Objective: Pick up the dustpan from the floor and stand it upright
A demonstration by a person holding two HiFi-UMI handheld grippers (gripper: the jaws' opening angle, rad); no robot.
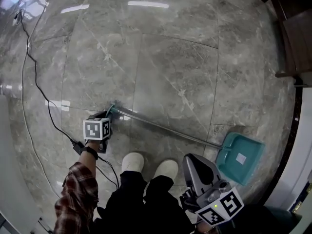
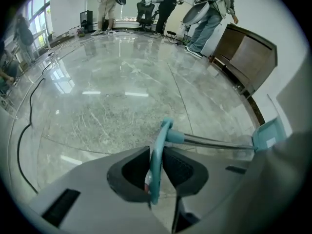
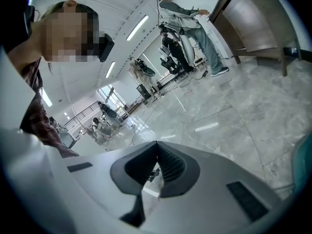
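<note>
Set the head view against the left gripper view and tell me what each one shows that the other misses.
Only the head view: the person's white shoes, the right gripper, and the dustpan lying on the floor with its whole pan visible. Only the left gripper view: the left gripper closed on the teal handle loop, and people standing far off. Both: the metal handle shaft, the black cable, the grey marble floor.

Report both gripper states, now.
Left gripper: closed on the teal plastic loop handle of the long-handled teal dustpan.
Right gripper: closed, empty.
</note>
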